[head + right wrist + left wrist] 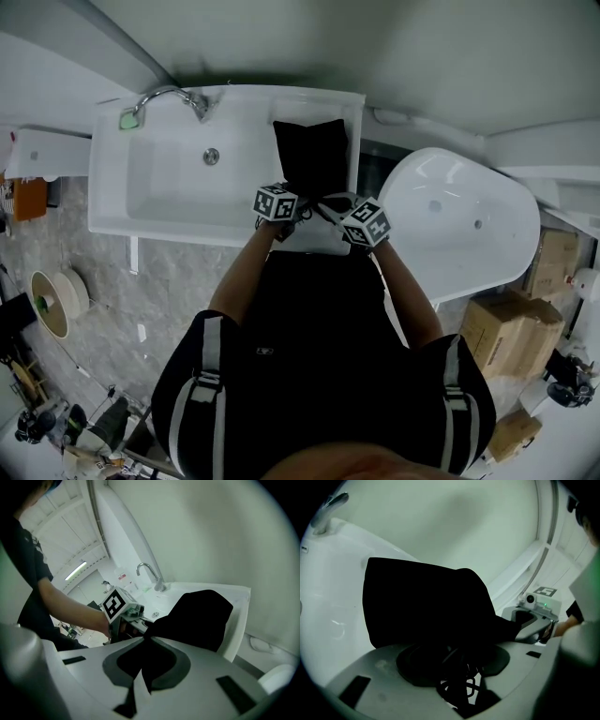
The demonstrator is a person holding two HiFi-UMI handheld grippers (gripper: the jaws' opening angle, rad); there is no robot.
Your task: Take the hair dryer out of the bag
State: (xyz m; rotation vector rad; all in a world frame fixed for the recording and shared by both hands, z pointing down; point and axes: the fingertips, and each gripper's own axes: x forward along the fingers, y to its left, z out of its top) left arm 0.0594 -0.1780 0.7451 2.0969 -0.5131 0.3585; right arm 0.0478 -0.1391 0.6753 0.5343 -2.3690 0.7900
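The bag (312,155) is laid on the sink (103,159) ledge. Its edge is clamped in the closed right claw (143,648). The left claw (454,672) is held apart, with a cord (459,686) between its jaws. The dryer is unseen, probably inside the bag.

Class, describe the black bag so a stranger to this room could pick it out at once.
Find the white sink beside the bathtub. On its flat right ledge sits the bag. Nothing else on the sink is big, black and soft.
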